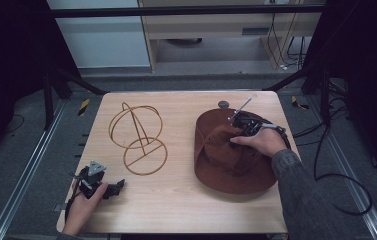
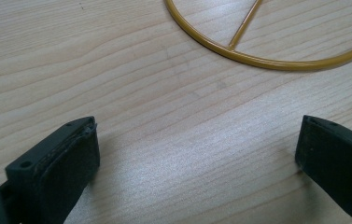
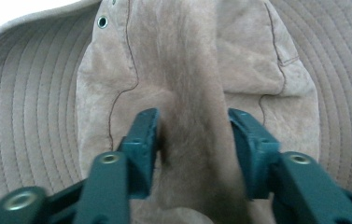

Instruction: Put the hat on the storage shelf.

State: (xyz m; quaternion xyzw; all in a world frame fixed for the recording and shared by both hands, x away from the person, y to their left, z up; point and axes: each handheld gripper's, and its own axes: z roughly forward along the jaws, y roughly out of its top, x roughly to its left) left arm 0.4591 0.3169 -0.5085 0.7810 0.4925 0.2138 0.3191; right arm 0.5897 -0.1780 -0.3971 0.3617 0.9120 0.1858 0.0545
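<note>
Wooden table (image 1: 176, 200): right gripper (image 3: 193, 140) pinching fold of brown hat (image 1: 231, 160); thin bite may slip. Left gripper (image 2: 197, 154) wide open, empty.

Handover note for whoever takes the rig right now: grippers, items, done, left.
Right gripper: pinching a raised fold of the brown hat's crown, hat on the table's right side, not lifted.
Left gripper: open, nothing between its jaws, resting near the front left corner.
Wire hat stand: upright left of centre, bare.
Done: hat gripped.
Left, probably: lift the hat and set it on the stand.
</note>
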